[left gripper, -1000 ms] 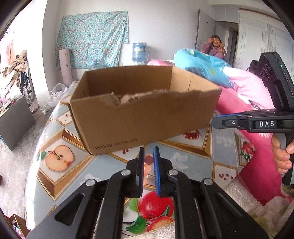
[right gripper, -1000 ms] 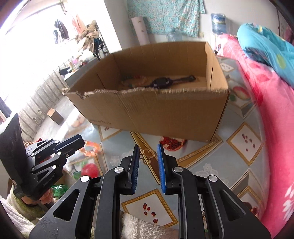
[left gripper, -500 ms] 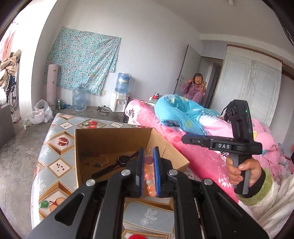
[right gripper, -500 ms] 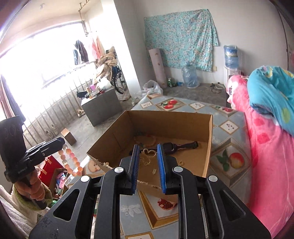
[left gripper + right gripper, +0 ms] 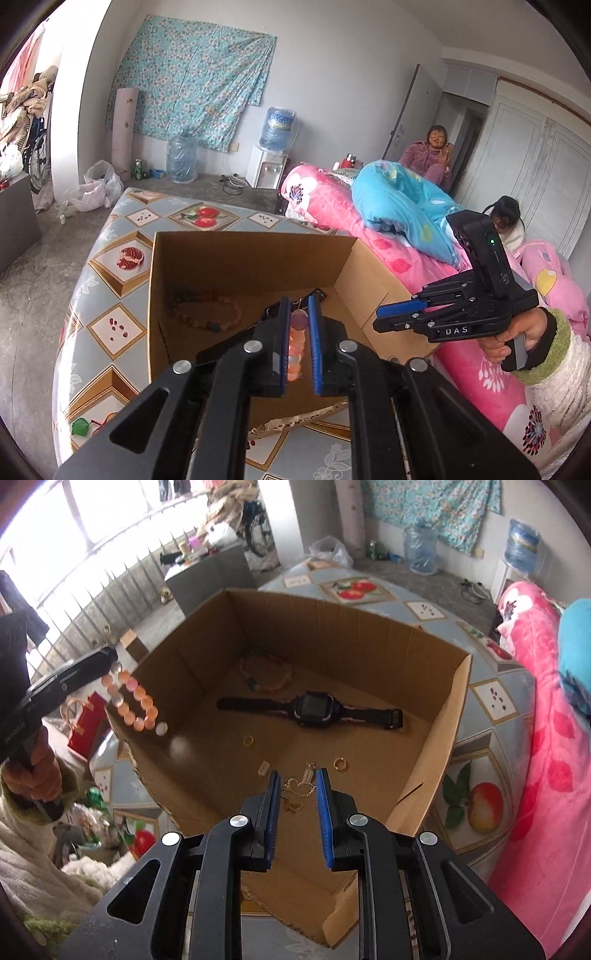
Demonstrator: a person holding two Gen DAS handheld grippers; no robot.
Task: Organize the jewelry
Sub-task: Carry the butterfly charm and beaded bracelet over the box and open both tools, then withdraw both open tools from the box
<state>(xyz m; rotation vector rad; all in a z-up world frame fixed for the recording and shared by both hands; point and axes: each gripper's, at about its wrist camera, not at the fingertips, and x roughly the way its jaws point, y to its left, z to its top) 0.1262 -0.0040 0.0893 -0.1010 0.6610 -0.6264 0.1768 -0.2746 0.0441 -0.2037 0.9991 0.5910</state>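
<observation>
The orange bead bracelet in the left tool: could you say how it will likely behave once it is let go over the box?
The orange bead bracelet hangs limp from the left tool, so it probably drops in a loose heap rather than holding its ring shape. Its beads are round and glossy, so it may slide a little on the cardboard box floor. It looks light for its size.

Cardboard box (image 5: 436, 716): one
Watch (image 5: 314, 709): one
Gold rings (image 5: 248, 741): two
Bead bracelets (image 5: 135, 705): two
Gold chain (image 5: 297, 792): one
Water jugs (image 5: 181, 154): two
Tools (image 5: 297, 792): two
</observation>
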